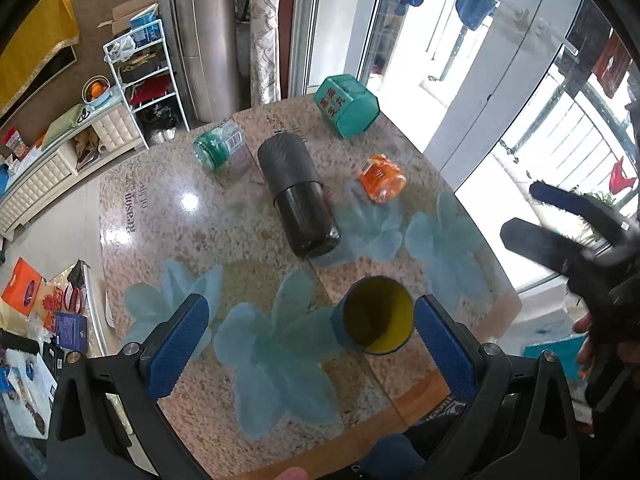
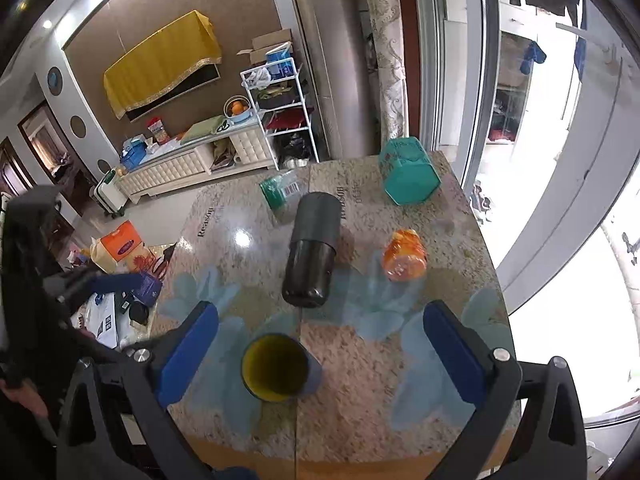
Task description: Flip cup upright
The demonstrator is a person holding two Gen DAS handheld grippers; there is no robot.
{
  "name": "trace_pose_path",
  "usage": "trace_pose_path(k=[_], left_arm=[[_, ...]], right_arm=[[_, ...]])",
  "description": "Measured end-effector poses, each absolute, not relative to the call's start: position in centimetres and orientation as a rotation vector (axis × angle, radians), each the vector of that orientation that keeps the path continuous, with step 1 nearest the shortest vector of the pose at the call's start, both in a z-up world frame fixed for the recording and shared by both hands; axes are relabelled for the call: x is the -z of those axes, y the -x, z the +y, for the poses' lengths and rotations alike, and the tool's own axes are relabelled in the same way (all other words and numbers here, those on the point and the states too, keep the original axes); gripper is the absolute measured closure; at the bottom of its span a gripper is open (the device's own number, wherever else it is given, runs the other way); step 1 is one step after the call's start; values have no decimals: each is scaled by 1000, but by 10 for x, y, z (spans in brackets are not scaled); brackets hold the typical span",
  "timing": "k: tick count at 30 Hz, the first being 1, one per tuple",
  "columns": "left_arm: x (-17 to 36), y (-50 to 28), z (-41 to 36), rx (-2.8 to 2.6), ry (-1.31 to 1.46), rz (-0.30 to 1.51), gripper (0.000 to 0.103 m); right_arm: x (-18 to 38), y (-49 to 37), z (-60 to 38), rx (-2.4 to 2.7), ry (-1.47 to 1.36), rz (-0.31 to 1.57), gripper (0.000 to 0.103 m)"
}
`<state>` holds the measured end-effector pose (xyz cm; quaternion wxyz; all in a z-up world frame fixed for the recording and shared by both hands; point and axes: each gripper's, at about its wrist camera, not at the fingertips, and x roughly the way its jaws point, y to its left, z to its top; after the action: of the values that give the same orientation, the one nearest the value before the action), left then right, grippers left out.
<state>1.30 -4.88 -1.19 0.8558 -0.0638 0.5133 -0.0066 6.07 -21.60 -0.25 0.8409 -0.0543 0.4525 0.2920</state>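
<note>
Speckled granite-pattern tabletop [image 1: 168, 216] with pale blue flower prints carries the blue cup with yellow interior [image 1: 376, 322], standing upright with its mouth up near the front edge, free of both grippers. Left gripper [image 1: 310, 344] is spread wide, its right blue pad just beside the cup wall without visible contact; right gripper [image 2: 324, 352] is also spread wide and empty above the table. Behind the cup lie a dark cylindrical flask [image 1: 296, 196], an orange plastic jar [image 1: 382, 178], a green-lidded clear jar [image 1: 218, 144] and a teal hexagonal tin [image 1: 346, 106].
</note>
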Motion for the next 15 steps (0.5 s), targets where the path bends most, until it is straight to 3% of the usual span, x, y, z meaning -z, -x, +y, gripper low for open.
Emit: trace_pose_path(k=[15], left_arm=[[11,-4,-80,-12,168,1048,0]], right_arm=[[14,-49,-246,-640,117,960,0]])
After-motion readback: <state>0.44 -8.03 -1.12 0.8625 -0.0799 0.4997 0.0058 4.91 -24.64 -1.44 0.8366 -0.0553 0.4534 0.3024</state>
